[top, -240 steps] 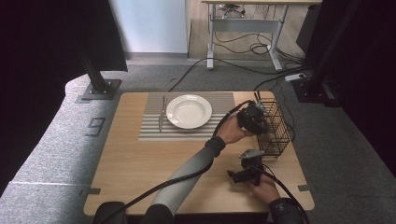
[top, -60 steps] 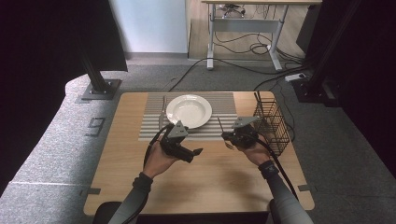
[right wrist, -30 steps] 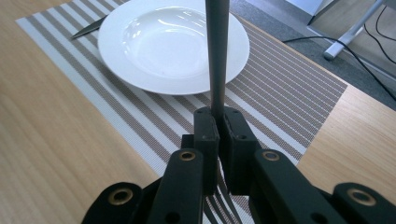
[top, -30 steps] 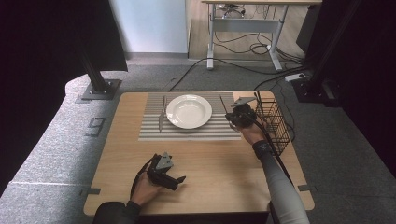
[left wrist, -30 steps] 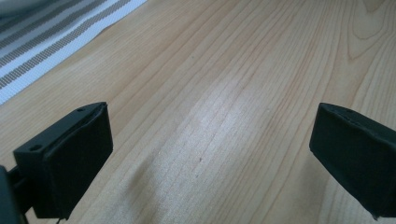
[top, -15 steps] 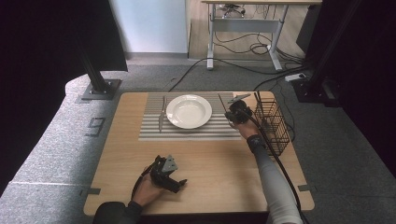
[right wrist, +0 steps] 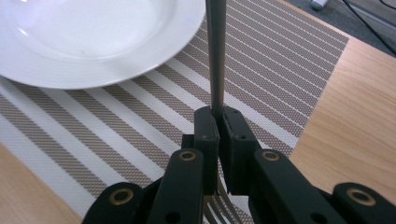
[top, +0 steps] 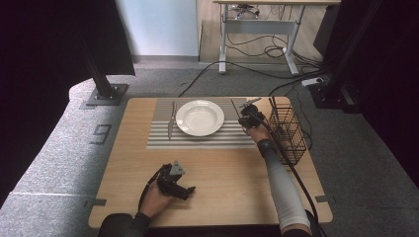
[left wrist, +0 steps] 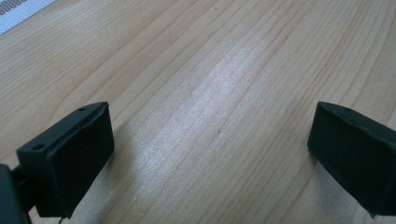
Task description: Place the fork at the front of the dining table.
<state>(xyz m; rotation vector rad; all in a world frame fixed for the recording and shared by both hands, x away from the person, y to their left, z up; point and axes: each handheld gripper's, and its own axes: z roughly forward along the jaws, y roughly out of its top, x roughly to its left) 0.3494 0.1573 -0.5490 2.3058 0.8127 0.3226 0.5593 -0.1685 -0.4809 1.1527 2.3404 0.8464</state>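
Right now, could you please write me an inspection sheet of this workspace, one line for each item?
Surface: wooden table, striped placemat at its far half.
Job's things: white plate on the placemat; utensil left of the plate; fork clamped in the right tongs, beside the plate's rim.
Clutter: black wire basket at the right edge.
Grippers: left tongs open, low over bare wood.
Cables: one trails from the right tongs; more on the floor.
Surroundings: grey carpet, a desk behind.

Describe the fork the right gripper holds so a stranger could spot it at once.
Find the striped mat on the wooden table, then the white plate on it. Right of the plate, the right gripper is clamped on a thin metal fork. The other utensil lies flat, left of the plate.
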